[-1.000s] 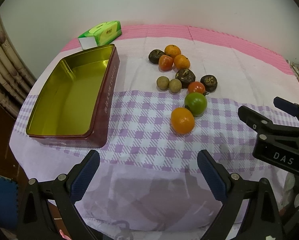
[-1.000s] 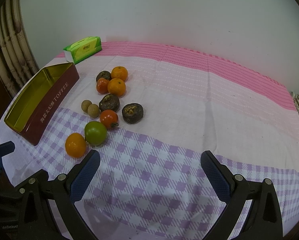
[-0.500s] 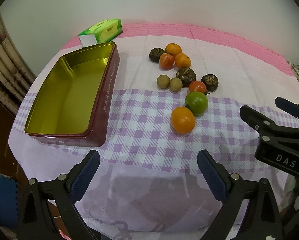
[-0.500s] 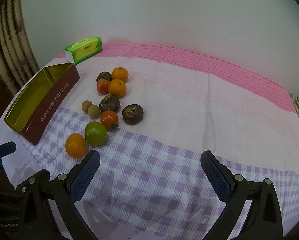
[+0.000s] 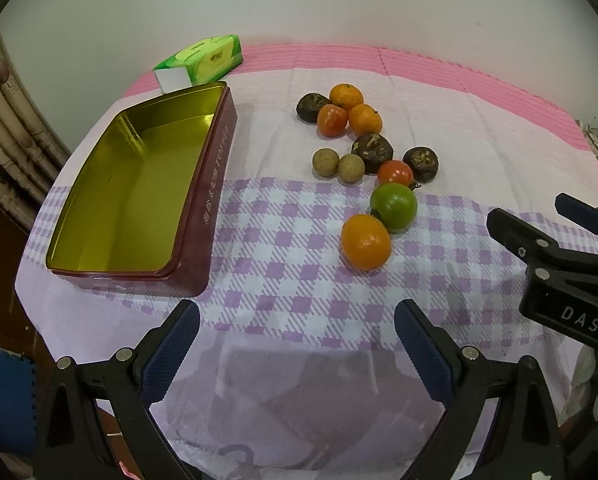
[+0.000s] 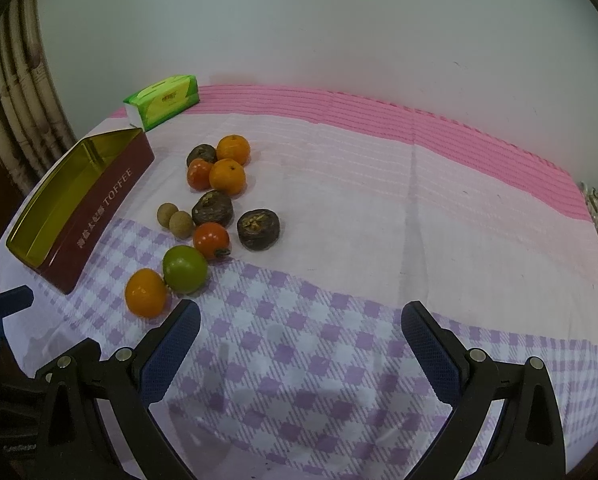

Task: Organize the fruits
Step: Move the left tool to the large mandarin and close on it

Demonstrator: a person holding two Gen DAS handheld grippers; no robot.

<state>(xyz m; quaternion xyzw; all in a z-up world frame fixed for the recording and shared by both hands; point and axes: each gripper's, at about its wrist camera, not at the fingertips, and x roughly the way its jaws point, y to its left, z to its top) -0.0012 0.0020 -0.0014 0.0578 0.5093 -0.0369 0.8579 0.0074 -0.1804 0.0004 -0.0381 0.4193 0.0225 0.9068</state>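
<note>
Left gripper (image 5: 297, 338) spread wide and empty above the table's near edge, maroon tin (image 5: 203, 208) open and bare at left, loose fruits (image 5: 366, 242) clustered beside it on checked cloth (image 5: 283, 240), right gripper (image 6: 301, 340) likewise wide, holding nothing.

Both views are evenly and fairly brightly lit by soft, diffuse light from above, with no hard glare. The wall (image 6: 339, 32) behind reads flat grey-white, dimming toward the corners, where a black ring of lens vignette cuts in. Fisheye distortion bows the far edge of the table (image 5: 439, 68) and bends the tin (image 5: 131, 184). Shadows are faint: a soft grey patch on the cloth between the left gripper (image 5: 297, 344) fingers, and blurred blotches below the right gripper (image 6: 301, 340). The tin's gold inside gives a mild sheen; the orange (image 5: 365, 242) carries small highlights. Focus is sharp centrally, softer at the rims.
</note>
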